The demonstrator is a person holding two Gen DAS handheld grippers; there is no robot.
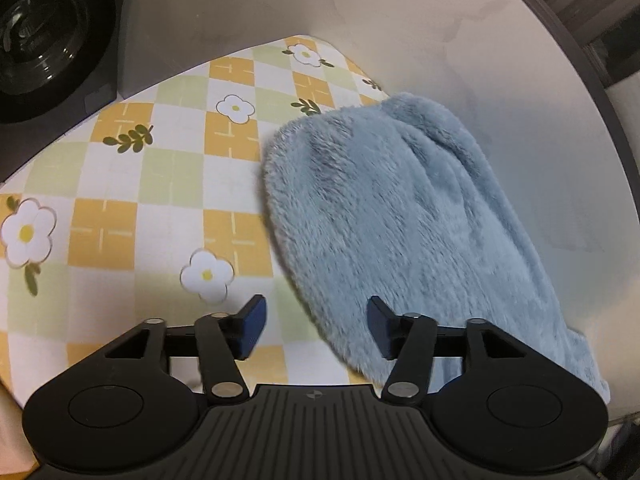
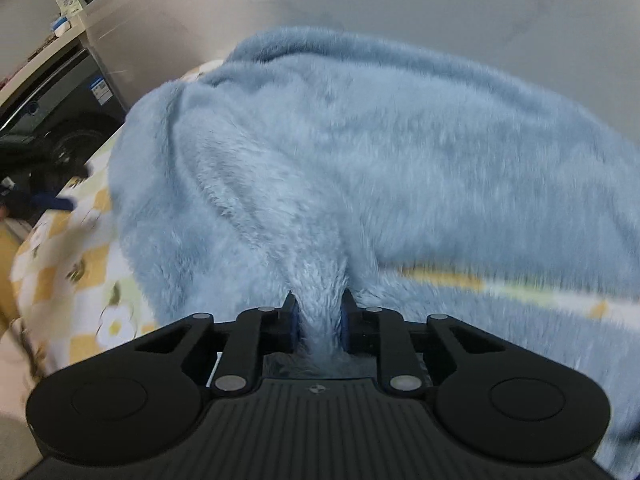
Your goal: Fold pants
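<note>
Right wrist view: the right gripper (image 2: 319,322) is clamped on a pinched ridge of the fleece pants (image 2: 360,152), its blue pads pressed into the pile from either side, and creases fan away from that pinch. Beyond it the light blue, fluffy pants bulk up over the checked floral tablecloth (image 2: 80,280), which shows to the left of the garment and as a thin strip at its right; a dark washing machine (image 2: 52,120) stands past the cloth's far left edge. Left wrist view: the left gripper (image 1: 316,326) stands apart with nothing between its pads; one pad is over bare tablecloth, the other over the near edge of the pants, which lie on the right part of the cloth and hang over its edge. Such fabric looks soft, limp and light, thick enough to bunch, and the plush pile may slip in a shallow pinch. My judgement: take a deep bite at a hem or waistband edge
</note>
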